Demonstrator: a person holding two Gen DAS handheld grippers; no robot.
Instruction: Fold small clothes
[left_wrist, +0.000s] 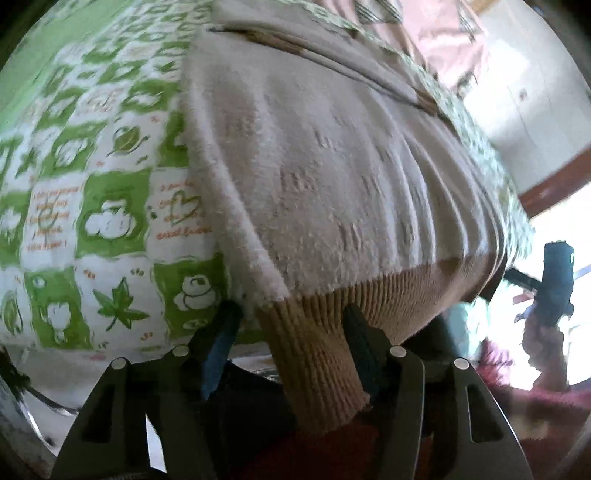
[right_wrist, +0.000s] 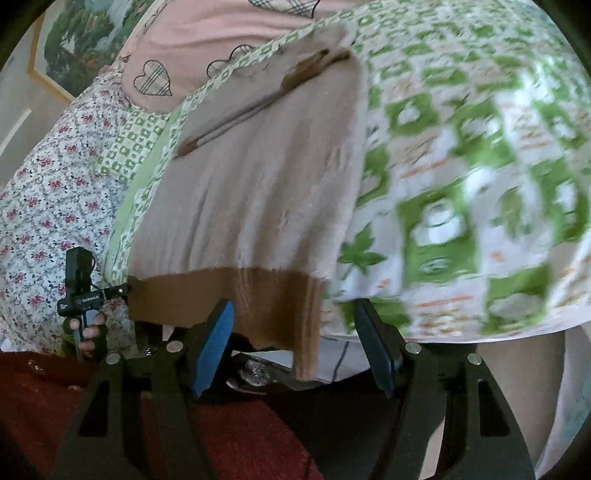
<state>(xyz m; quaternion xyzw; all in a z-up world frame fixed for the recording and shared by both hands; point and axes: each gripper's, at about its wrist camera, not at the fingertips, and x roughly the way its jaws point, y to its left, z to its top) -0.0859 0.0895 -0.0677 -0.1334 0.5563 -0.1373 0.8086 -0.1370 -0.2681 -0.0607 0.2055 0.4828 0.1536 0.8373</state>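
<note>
Lying flat on a bed's green-and-white leaf-print sheet (left_wrist: 92, 206), the beige fleece garment (left_wrist: 332, 177) stretches away from you, its tan ribbed hem (left_wrist: 325, 332) hanging over the near edge of the bed. Your left tool (left_wrist: 291, 325) stands with its blue-padded fingers (left_wrist: 221, 332) apart, the left corner of the ribbed hem drooping between them; its right finger sits against the ribbing, though blur keeps you from telling whether it presses. Your right tool (right_wrist: 295, 325) is likewise spread wide at the right corner of the hem (right_wrist: 258, 299), with one ribbed flap hanging down between its fingers (right_wrist: 214, 332) and touching neither pad. In the right wrist view your left hand (right_wrist: 88, 332) grips its tool's black handle at the left of the garment (right_wrist: 258, 184), beside a floral-print cloth (right_wrist: 40, 195). Two dark drawstrings (right_wrist: 251, 103) lie across the garment's far end. Farther off sits a pink cushion (right_wrist: 207, 33) stitched with plaid hearts, and a framed landscape picture (right_wrist: 77, 40) hangs at far left. A red fuzzy sleeve (right_wrist: 236, 432) fills the near foreground beneath both tools.
</note>
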